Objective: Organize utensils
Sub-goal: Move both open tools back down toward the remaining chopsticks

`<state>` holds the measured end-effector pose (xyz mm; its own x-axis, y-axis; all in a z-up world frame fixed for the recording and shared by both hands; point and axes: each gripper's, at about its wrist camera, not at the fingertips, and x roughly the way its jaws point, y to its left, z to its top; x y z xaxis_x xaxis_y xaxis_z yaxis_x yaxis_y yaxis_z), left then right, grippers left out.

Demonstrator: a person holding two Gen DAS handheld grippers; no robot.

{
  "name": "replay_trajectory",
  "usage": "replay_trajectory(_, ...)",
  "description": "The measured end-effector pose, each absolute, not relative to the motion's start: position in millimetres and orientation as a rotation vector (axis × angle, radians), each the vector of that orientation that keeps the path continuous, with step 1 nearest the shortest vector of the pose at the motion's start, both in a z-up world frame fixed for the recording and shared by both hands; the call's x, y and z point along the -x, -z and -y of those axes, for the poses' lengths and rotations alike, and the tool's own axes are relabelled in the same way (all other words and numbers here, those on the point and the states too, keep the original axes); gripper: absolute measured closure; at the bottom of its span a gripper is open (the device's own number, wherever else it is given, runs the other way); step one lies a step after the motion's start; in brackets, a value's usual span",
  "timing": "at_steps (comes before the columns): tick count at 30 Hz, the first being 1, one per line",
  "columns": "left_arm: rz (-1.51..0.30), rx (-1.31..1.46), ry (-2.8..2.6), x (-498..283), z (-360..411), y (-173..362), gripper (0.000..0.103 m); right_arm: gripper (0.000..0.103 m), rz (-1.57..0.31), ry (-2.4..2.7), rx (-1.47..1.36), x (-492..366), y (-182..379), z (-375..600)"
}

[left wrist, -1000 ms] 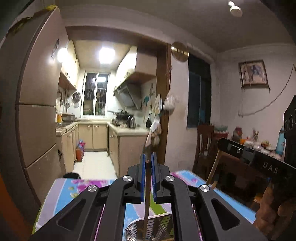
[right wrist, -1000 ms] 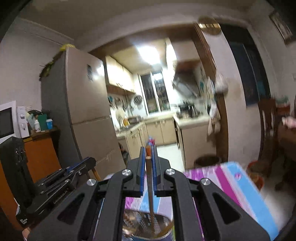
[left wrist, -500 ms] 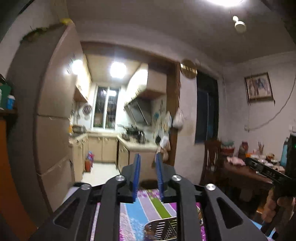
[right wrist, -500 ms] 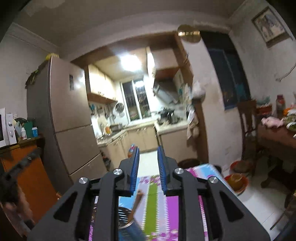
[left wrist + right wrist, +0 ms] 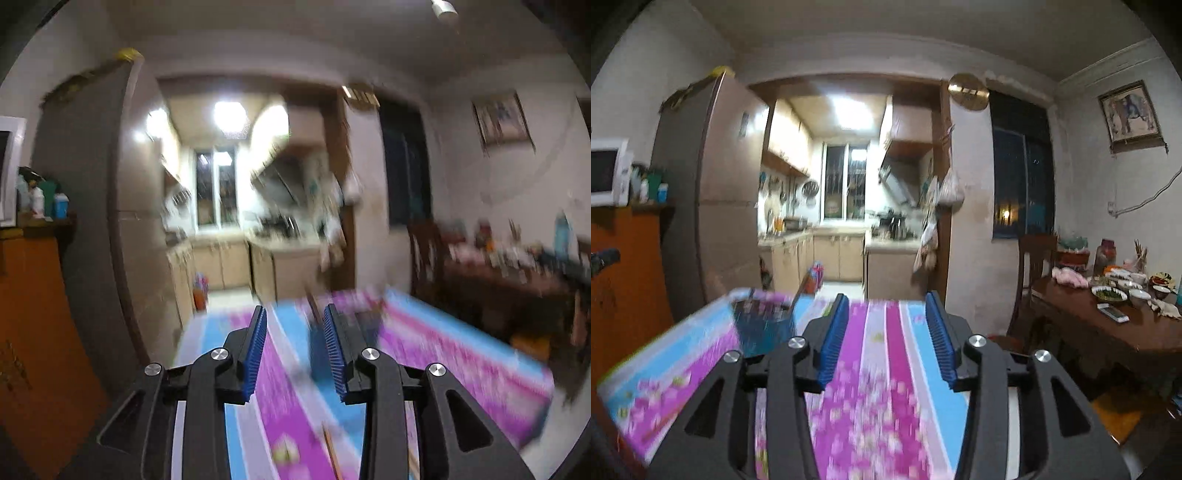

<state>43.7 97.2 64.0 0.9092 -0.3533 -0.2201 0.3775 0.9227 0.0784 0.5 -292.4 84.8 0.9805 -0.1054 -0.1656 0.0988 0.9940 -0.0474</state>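
Observation:
Both views are motion-blurred. My left gripper [image 5: 293, 314] hangs over the striped purple-and-blue tablecloth [image 5: 461, 354], its jaws opening, with nothing between the blue pads [image 5: 255, 343]. Beyond its right pad stands a blurred dark blue utensil holder [image 5: 317, 345] with a brown handle [image 5: 312, 301] sticking up. A thin wooden stick [image 5: 331, 452] lies on the cloth near the lower edge. My right gripper [image 5: 886, 299] is over the same cloth [image 5: 879, 369], jaws also opening and empty. In this view the holder [image 5: 761, 326] stands to its left, a wooden handle [image 5: 799, 295] leaning out.
A tall fridge [image 5: 713, 206] and an orange cabinet [image 5: 624, 280] with a microwave [image 5: 605, 171] stand at the left. A dark dining table [image 5: 1108, 328] with bowls and a chair [image 5: 1034, 258] is at the right. The kitchen doorway lies straight ahead.
Both grippers were shut on wooden sticks above the holder. They have let go, spread their jaws and drawn back, so the holder now stands farther off on the cloth.

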Motion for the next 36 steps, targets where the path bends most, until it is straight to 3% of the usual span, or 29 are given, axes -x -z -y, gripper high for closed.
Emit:
replay_trajectory(7, -0.454, -0.256, 0.54, 22, -46, 53, 0.07, 0.06, -0.365, -0.045, -0.019, 29, -2, 245)
replay_trajectory(14, -0.564, -0.229, 0.595, 51, -23, 108, 0.07, 0.06, -0.522, -0.175, -0.028, 43, 67, 187)
replay_trajectory(23, -0.56, -0.283, 0.564, 38, 5, 117, 0.07, 0.06, -0.505, -0.236, 0.152, 59, 85, 144)
replay_trajectory(36, -0.579, -0.266, 0.501, 22, 1, 131, 0.07, 0.06, -0.533, -0.258, 0.127, 53, 90, 146)
